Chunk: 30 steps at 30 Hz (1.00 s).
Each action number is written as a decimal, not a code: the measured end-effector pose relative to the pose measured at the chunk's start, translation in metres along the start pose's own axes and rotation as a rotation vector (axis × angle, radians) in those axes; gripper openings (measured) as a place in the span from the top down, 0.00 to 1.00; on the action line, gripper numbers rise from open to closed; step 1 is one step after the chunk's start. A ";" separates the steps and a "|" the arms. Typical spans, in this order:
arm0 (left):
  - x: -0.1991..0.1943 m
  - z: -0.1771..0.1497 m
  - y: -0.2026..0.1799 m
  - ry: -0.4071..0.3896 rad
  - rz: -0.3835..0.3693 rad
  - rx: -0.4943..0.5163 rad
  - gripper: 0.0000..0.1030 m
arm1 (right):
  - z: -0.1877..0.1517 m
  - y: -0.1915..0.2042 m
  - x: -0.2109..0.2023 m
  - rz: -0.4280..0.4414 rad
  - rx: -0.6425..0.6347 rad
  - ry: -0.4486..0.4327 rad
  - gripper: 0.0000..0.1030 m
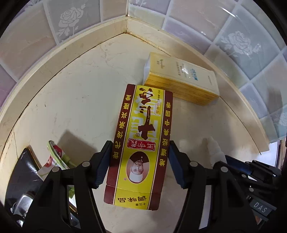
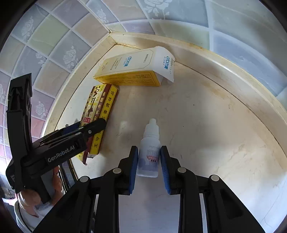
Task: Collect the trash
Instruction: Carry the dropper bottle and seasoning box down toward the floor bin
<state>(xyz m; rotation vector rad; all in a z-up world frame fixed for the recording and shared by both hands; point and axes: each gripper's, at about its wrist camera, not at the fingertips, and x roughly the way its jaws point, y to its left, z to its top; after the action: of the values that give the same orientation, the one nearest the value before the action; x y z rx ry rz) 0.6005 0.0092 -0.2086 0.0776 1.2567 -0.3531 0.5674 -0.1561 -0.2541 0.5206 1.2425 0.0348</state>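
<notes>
Trash collection looks barely begun on a marble counter (image 1: 77, 93) in a tiled corner. Left gripper (image 1: 140, 162) straddles one red-and-yellow seasoning box (image 1: 141, 143), pads just clear of its sides, not yet clenched. Right gripper (image 2: 149, 167) clasps one small white dropper bottle (image 2: 149, 152), nearer and to the right. One yellow-and-white carton (image 2: 132, 68) lies untouched in the far corner. Crumpled wrappers (image 1: 57, 159) sit at near left, number unclear.

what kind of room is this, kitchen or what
Probably a kitchen counter corner: a cream marble-look countertop with a raised lip, rose-patterned wall tiles, and a red-and-yellow seasoning box lying on it. A metal sink edge seems to show at lower left.
</notes>
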 end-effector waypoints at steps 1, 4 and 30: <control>-0.005 -0.003 -0.002 -0.006 0.001 0.002 0.44 | -0.002 -0.002 -0.004 0.006 0.001 -0.003 0.76; -0.024 -0.012 -0.007 -0.015 -0.002 -0.004 0.44 | -0.009 -0.002 -0.016 0.020 -0.001 -0.016 0.76; -0.259 -0.221 -0.125 -0.288 0.018 -0.087 0.44 | -0.185 -0.004 -0.250 0.215 -0.327 -0.217 0.77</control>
<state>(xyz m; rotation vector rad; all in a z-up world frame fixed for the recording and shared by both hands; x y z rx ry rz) 0.2922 0.0027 -0.0174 -0.0358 0.9844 -0.2826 0.3139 -0.1691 -0.0744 0.3601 0.9409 0.3492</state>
